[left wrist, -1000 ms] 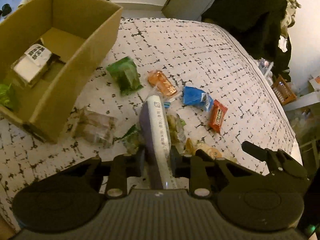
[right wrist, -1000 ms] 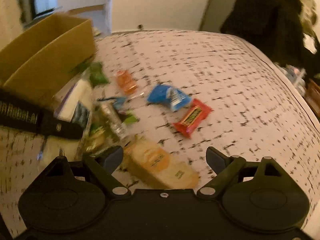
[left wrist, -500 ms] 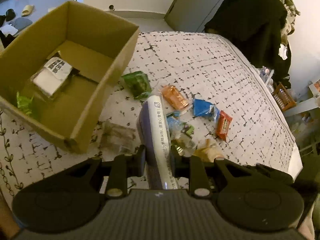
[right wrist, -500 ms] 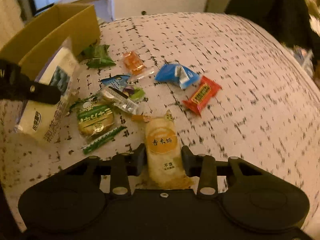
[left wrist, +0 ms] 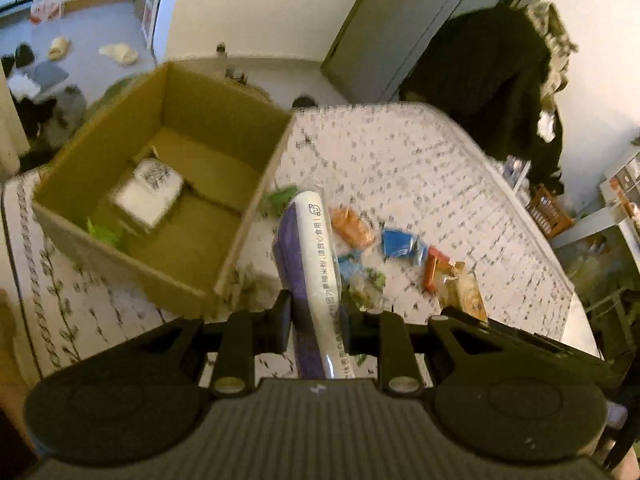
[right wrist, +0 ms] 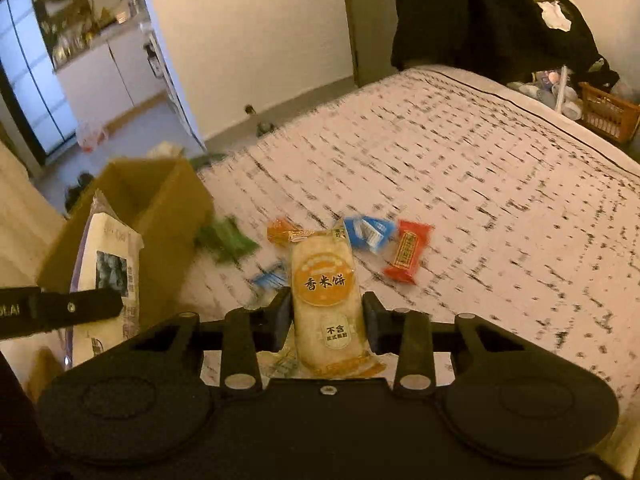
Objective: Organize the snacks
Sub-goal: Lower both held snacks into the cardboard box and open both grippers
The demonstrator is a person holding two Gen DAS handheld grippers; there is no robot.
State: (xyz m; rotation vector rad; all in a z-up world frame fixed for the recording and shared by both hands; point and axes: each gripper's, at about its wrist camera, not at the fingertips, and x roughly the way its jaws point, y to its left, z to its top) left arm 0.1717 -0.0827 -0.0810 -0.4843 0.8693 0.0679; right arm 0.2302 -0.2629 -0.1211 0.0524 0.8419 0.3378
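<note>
My left gripper (left wrist: 314, 312) is shut on a white and purple snack bag (left wrist: 310, 256), held above the bed to the right of the open cardboard box (left wrist: 224, 276). The box holds a white packet (left wrist: 148, 192) and a green packet (left wrist: 104, 232). My right gripper (right wrist: 326, 312) is shut on a yellow rice cracker pack (right wrist: 324, 284), lifted above the bed. That pack also shows in the left wrist view (left wrist: 464, 292). The white bag (right wrist: 108, 268) and the box (right wrist: 160, 208) show at the left of the right wrist view.
Loose snacks lie on the patterned bed cover (right wrist: 480, 184): a green packet (right wrist: 226, 238), an orange one (right wrist: 280, 232), a blue one (right wrist: 368, 232) and a red one (right wrist: 406, 256). Dark clothes (right wrist: 480, 12) hang at the far side. An orange basket (right wrist: 604, 110) stands beyond the bed.
My right gripper closed on the rice cracker pack and lifted it. My left gripper rose with the white bag, and the box now sits nearer the middle of its view.
</note>
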